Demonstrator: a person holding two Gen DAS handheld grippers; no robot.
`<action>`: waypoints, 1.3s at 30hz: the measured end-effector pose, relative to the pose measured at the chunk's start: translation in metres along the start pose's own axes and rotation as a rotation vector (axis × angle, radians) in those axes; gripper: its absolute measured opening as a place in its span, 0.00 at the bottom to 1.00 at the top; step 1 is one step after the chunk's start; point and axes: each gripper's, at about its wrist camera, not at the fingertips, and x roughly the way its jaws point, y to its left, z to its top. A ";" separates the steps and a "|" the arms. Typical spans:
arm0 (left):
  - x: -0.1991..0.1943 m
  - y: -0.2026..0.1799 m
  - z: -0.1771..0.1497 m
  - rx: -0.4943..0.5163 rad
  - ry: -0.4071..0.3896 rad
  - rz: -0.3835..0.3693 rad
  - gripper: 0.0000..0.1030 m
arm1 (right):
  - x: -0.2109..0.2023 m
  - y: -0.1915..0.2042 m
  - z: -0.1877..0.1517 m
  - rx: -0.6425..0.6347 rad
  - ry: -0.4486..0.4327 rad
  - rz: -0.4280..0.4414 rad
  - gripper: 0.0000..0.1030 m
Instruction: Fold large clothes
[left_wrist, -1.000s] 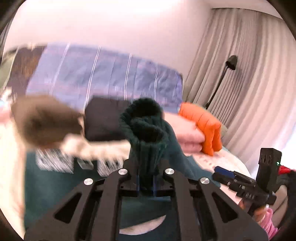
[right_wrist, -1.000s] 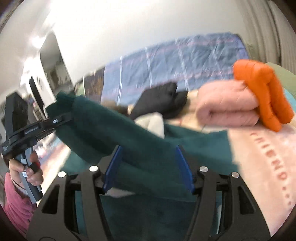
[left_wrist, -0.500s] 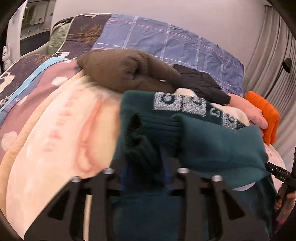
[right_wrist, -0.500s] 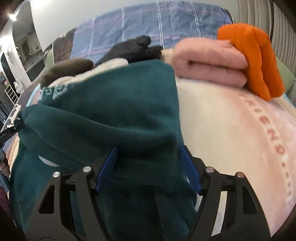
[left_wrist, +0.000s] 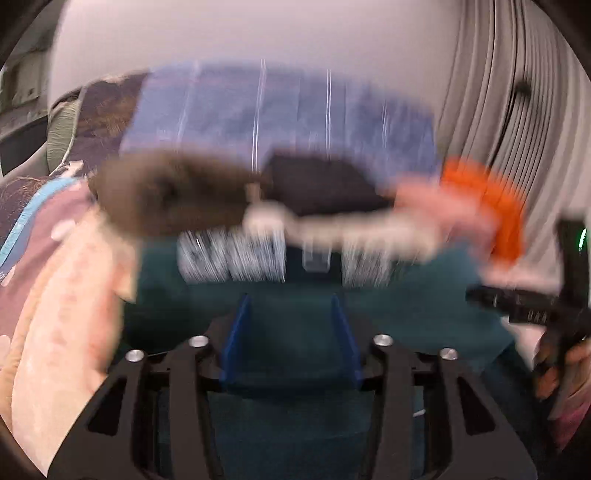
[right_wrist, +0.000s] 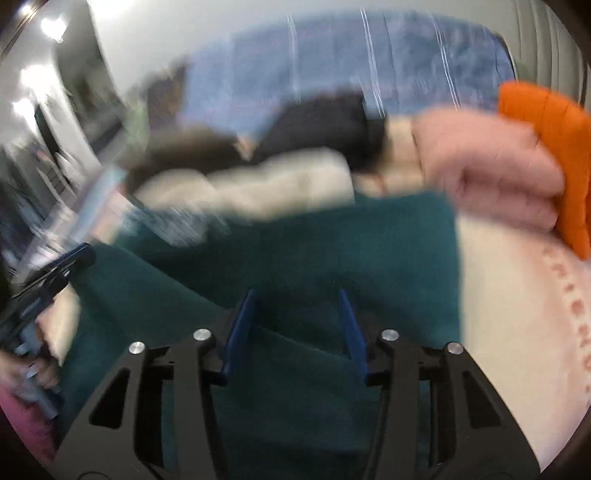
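— grippers: how were they seen?
— left gripper (left_wrist: 290, 314) and right gripper (right_wrist: 295, 308) were both seen spread wide, nothing pinched, over the teal sweater (right_wrist: 332, 251).
— and the sweater?
— it was laid flat on the bed (right_wrist: 517, 314), just before the cream garment (right_wrist: 258, 184); frames were blurred.

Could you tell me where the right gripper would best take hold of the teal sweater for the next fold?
Probably its right edge, approached from the right, over the bare pink blanket. There the sweater ends in a straight, exposed border, so the open right gripper could pinch it without bunching cloth.
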 end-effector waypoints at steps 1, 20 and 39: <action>0.019 -0.007 -0.013 0.058 0.013 0.042 0.52 | 0.012 0.004 -0.007 -0.049 -0.033 -0.032 0.48; 0.020 -0.024 -0.046 0.140 0.068 0.029 0.77 | 0.003 0.025 -0.046 -0.141 -0.046 -0.078 0.76; -0.133 0.045 -0.114 0.029 0.028 0.083 0.86 | -0.129 -0.068 -0.134 0.114 -0.052 -0.077 0.80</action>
